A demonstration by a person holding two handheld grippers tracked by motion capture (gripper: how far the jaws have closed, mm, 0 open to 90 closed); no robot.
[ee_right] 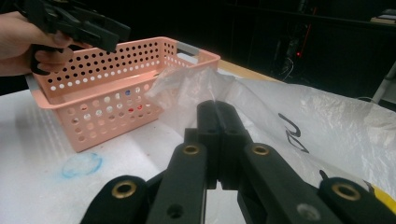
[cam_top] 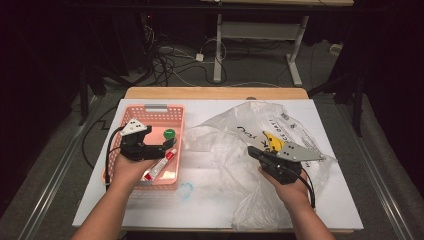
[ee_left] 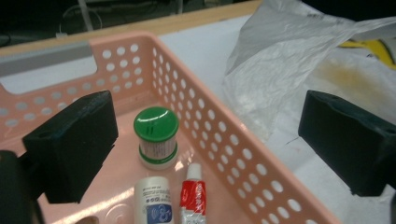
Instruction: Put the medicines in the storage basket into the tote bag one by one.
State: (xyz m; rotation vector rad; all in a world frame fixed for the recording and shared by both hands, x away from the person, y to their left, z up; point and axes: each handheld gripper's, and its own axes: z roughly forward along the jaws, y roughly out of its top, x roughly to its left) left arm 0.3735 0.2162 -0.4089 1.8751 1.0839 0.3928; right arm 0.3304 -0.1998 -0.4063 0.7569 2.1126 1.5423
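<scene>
A pink perforated basket (cam_top: 150, 111) stands on the left of the white table. Inside it are a green-lidded jar (ee_left: 155, 135), a white bottle (ee_left: 154, 200) and a red-and-white tube (ee_left: 193, 196). My left gripper (cam_top: 169, 146) hovers over the basket's right wall (ee_left: 224, 140), jaws wide open with nothing between them. A crumpled clear plastic bag (cam_top: 240, 130) lies right of the basket. My right gripper (ee_right: 217, 109) rests at the bag's middle, and its jaws are shut with the bag's film (ee_right: 187, 88) caught at their tips.
Something yellow (cam_top: 272, 141) shows through the bag beside the right gripper. A blue scribble (cam_top: 186, 189) marks the table in front of the basket. Beyond the table's wooden far edge (cam_top: 215, 93) are floor cables and desk legs.
</scene>
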